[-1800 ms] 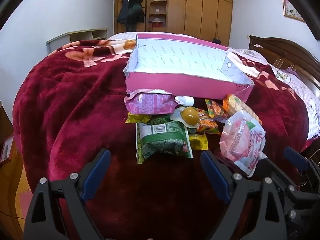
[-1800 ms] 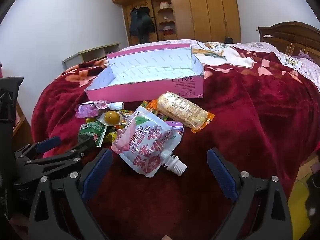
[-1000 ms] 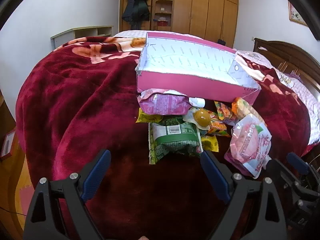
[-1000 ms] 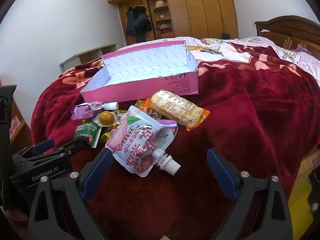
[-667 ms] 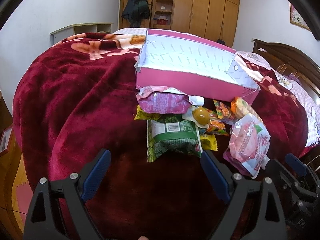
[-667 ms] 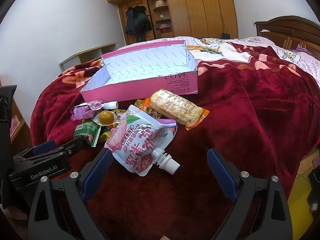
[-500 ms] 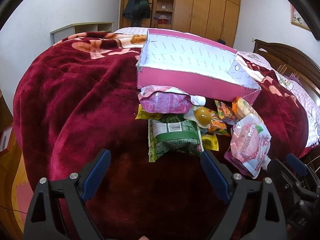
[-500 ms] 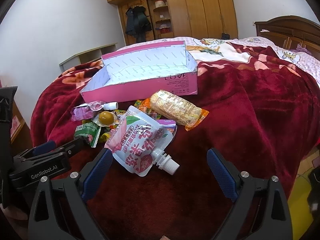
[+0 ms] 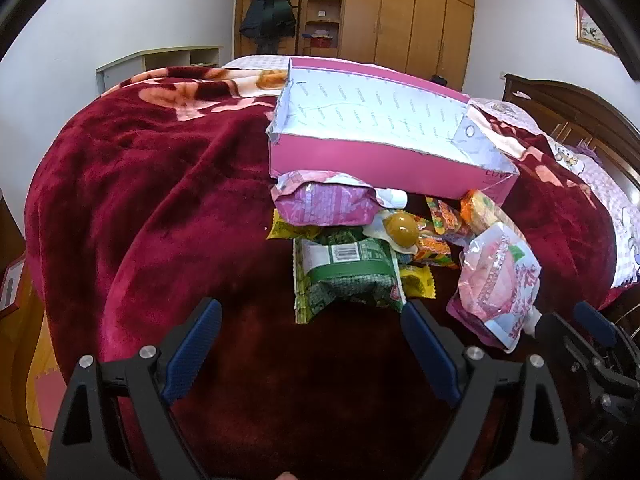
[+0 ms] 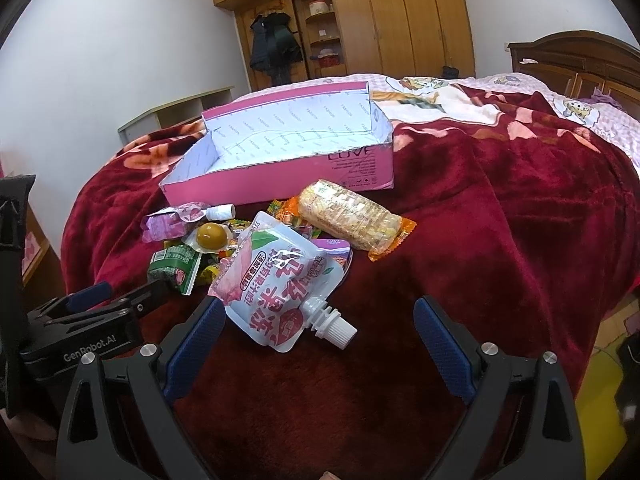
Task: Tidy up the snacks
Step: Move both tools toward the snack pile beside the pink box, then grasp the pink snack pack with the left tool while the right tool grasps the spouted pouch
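Note:
A pile of snacks lies on a red blanket in front of an open pink box [image 9: 384, 160] [image 10: 280, 184], which looks empty. The pile holds a green packet [image 9: 344, 272] [image 10: 174, 266], a pink spouted pouch [image 9: 498, 284] [image 10: 280, 284], a purple pouch [image 9: 324, 204] [image 10: 168, 224], a sealed egg [image 9: 402, 228] [image 10: 211, 234] and a rice cracker roll [image 10: 350, 218]. My left gripper [image 9: 312, 344] is open and empty, just short of the green packet. My right gripper [image 10: 316, 340] is open and empty, with the pink pouch's spout between its fingers.
The red blanket [image 9: 160, 184] [image 10: 500, 220] covers the bed and drops off at the near and left edges. A wooden headboard [image 10: 580, 60] stands at the right. Wardrobes [image 9: 400, 20] and a low shelf [image 9: 160, 64] line the far wall. The left gripper also shows in the right wrist view [image 10: 88, 320].
Both grippers have drifted only slightly over the pile. Both stay open and empty, and no snack has moved.

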`<state>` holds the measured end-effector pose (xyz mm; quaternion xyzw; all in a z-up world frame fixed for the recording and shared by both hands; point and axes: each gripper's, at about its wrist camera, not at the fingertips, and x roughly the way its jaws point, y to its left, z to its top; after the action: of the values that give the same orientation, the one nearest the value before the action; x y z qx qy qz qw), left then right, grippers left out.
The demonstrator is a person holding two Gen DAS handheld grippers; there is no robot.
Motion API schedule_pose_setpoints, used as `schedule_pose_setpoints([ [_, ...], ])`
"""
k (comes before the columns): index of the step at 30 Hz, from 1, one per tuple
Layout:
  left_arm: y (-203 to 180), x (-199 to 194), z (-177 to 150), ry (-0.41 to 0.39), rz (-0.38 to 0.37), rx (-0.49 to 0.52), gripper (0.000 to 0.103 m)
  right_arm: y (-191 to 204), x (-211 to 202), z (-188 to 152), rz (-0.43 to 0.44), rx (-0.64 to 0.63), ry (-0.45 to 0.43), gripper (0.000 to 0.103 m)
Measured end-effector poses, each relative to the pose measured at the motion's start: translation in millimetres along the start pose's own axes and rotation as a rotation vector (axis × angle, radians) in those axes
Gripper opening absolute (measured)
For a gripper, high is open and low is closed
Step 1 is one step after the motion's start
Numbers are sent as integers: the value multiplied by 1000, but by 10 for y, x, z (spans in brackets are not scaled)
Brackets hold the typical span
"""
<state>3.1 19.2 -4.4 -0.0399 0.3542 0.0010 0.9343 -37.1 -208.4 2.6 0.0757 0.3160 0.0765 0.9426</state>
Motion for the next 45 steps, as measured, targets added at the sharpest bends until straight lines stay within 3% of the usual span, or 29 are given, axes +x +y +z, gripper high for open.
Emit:
schedule_pose_setpoints([
  [18,31,-26,69,-3,-9,-4,94,26,34,39,12,-13,3,97],
  [33,45,58,344,-43,1,11,94,62,129,75,24,-35,26,97],
  [45,-53,340,643,-50,11,27,94,66,229,70,30,-45,45,97],
])
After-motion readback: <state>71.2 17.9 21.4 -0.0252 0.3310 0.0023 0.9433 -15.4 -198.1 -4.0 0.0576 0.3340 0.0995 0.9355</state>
